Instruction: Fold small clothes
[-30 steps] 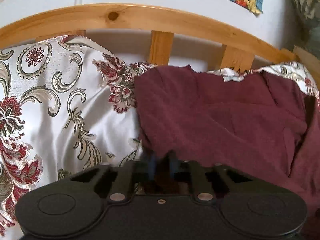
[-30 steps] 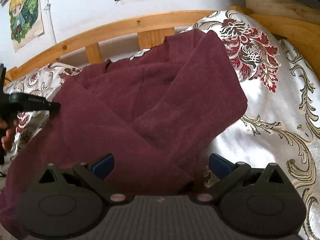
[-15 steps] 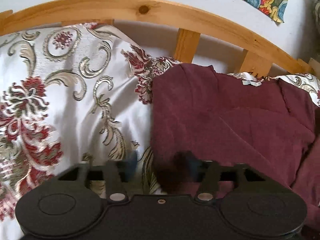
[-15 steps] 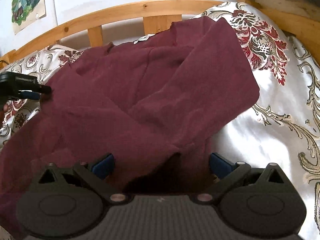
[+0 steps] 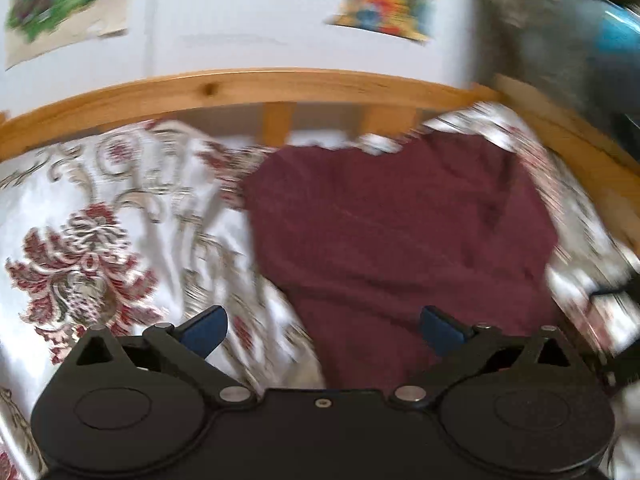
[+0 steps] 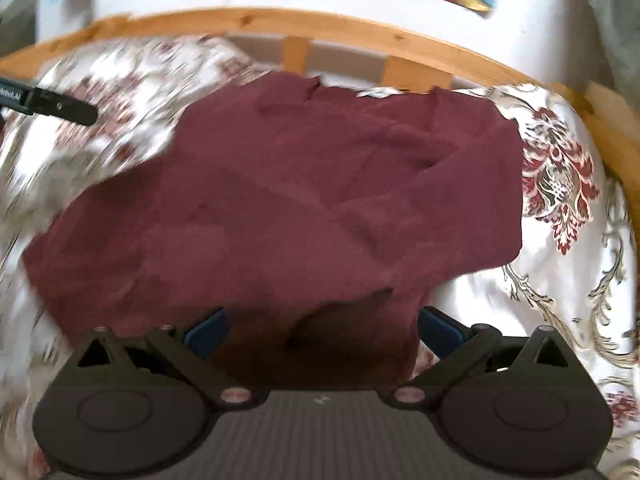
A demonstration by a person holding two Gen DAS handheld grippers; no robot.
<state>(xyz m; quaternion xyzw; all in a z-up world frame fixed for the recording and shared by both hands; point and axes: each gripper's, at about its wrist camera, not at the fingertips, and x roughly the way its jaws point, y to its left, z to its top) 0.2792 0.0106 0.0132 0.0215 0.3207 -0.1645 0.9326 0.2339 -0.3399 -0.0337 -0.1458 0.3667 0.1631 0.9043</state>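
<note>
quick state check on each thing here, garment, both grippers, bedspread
maroon garment: lying loosely folded and creased on the bedspread, held by neither gripper
left gripper: jaws just opened, wide, nothing pinched
right gripper: open, cloth lying between its pads
bedspread: spread flat, slightly rumpled

Left gripper (image 5: 322,330) jaws just spread; empty

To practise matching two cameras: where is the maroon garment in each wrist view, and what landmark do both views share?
Left wrist view: the maroon garment fills the centre and right, reaching down to the camera's own gripper.
Right wrist view: the garment spreads across the centre, its near edge between the open pads.
Shared landmark: the curved wooden rail behind it, at the top of both pictures.
</note>
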